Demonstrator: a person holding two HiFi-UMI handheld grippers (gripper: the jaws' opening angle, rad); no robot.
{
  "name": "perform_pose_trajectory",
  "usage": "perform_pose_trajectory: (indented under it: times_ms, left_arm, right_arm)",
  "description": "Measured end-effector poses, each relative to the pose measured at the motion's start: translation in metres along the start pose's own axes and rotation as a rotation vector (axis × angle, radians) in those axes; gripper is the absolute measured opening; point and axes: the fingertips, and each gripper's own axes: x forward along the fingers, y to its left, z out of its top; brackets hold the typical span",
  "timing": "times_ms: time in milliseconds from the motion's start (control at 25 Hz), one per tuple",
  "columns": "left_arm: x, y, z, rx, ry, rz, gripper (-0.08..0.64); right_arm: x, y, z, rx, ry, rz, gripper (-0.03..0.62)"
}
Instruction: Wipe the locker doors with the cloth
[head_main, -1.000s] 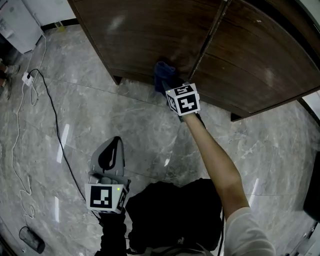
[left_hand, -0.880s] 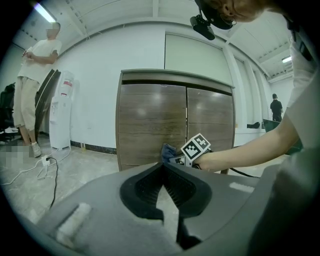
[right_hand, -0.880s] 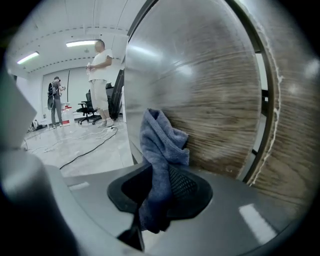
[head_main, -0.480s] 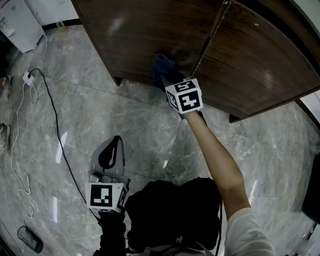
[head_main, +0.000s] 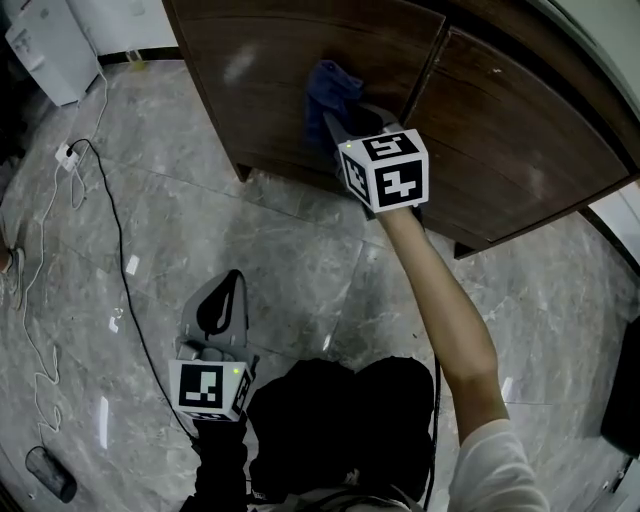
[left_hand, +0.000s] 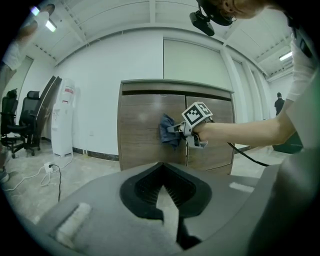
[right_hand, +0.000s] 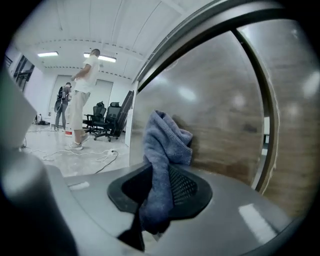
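Against the brown locker door (head_main: 265, 90), right tongs (head_main: 336, 122) pinch a crumpled blue-grey cloth (head_main: 330, 85); left tongs (head_main: 233, 283) sit closed, empty.

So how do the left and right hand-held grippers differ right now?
The right hand-held gripper is clamped on the blue cloth; the left hand-held gripper is shut on nothing. The right is up at the left locker door; the left hangs low over the floor, away from the locker. Both carry a marker cube.
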Motion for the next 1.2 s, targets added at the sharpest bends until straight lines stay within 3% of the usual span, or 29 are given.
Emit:
perform_pose_trajectory:
  times_ms: [520, 720, 920, 1200]
  left_arm:
    - [-0.014, 0.015, 0.013, 0.021, -0.018, 0.024, 0.002]
    - [-0.018, 0.025, 0.013, 0.019, -0.013, 0.044, 0.002]
    - [-0.016, 0.027, 0.009, 0.014, -0.009, 0.046, 0.002]
    - [-0.017, 0.036, 0.000, 0.000, 0.004, 0.052, 0.002]
  right_arm:
    - [-0.016, 0.001, 0.121, -0.073, -0.163, -0.009, 0.092]
    - [-0.023, -0.002, 0.150, -0.045, -0.223, -0.009, 0.092]
    - [-0.016, 0.002, 0.139, -0.046, -0.229, -0.016, 0.092]
    - [0.013, 0.017, 0.072, -0.060, -0.125, -0.006, 0.091]
